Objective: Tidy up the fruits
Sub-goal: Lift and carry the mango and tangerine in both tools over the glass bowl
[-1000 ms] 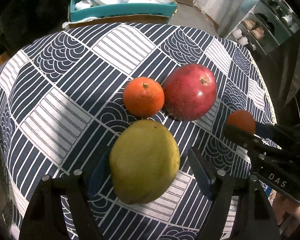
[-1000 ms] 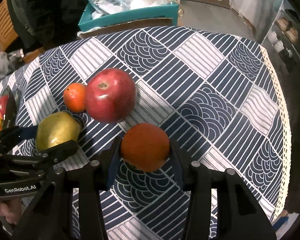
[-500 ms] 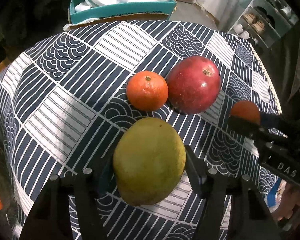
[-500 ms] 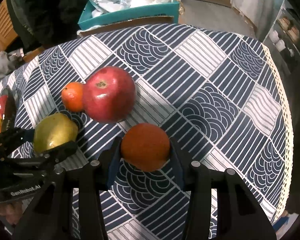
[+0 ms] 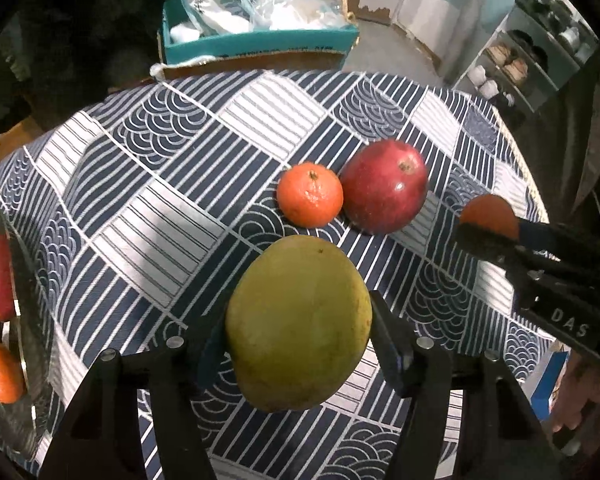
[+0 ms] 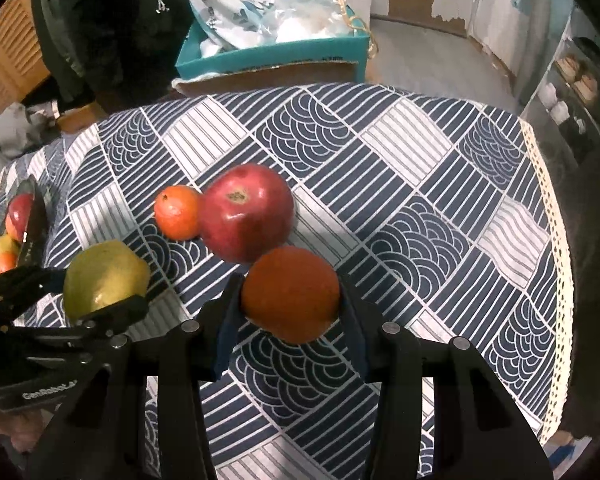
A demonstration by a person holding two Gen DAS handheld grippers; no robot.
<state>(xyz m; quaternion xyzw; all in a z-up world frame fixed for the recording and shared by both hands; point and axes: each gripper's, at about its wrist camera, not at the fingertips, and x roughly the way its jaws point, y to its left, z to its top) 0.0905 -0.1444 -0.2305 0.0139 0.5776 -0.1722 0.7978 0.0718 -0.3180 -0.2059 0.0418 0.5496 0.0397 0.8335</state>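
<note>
Over the navy-and-white patterned tablecloth (image 5: 172, 184), the left gripper (image 5: 300, 344), whose jaws have just been closing, is now clamped on the large yellow-green mango (image 5: 298, 334), while the right gripper (image 6: 290, 300) stays clamped on a round orange (image 6: 291, 292); both fruits have lifted clear of the cloth. That leaves 2 fruits on the table, a small tangerine (image 5: 310, 195) touching a dark red pomegranate (image 5: 385, 186). The likely destination is the metal tray (image 5: 28, 280) of fruit at the left edge.
</note>
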